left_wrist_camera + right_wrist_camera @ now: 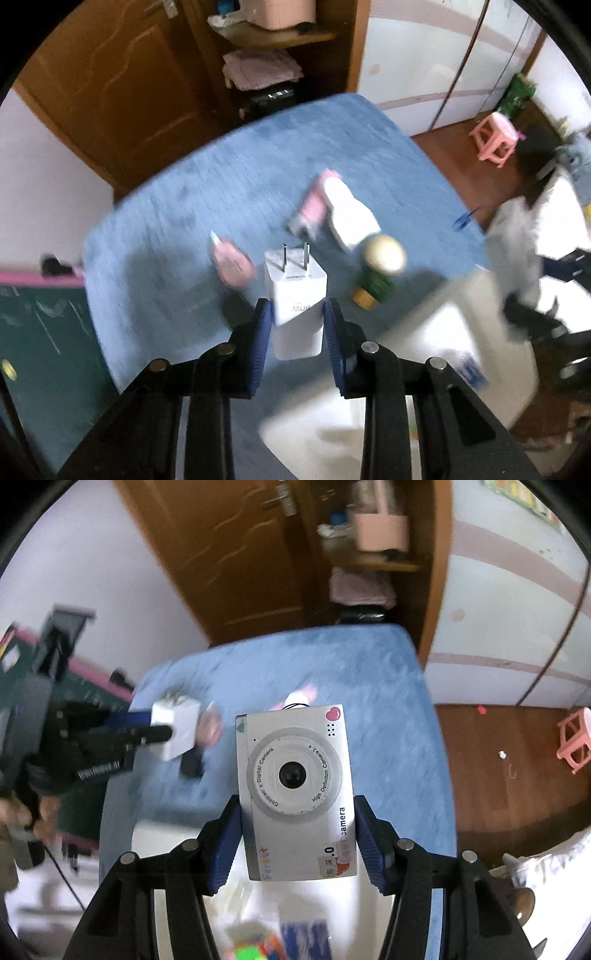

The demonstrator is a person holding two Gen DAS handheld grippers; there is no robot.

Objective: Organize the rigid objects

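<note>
Two grippers are loaded at once, each clamped on a rigid item above the near edge of the blue table cover. Nearest in the right wrist view, the right gripper is closed on a silver children's camera, pads pressing its two long sides; the camera's long axis runs away from the gripper, lens face turned up toward the viewer, the end with the pink heart pointing toward the far side of the table. Below it lies a white container with colourful, blurred items inside, among them what may be a puzzle cube, so some sorting looks already done. In the left wrist view, the left gripper is shut on a white charger plug, held by its side faces, its long axis along the fingers and its two metal prongs pointing forward and up, away from the gripper. A white box edge shows blurred just to its right. Farther out on the cover, several things remain loose: a small pink item, a green bottle with a gold cap, and a white and pink piece beyond; blur hides what these are exactly. By my judgement the task is midway: two items are in carriage toward the container, and at least three are left on the cover.
</note>
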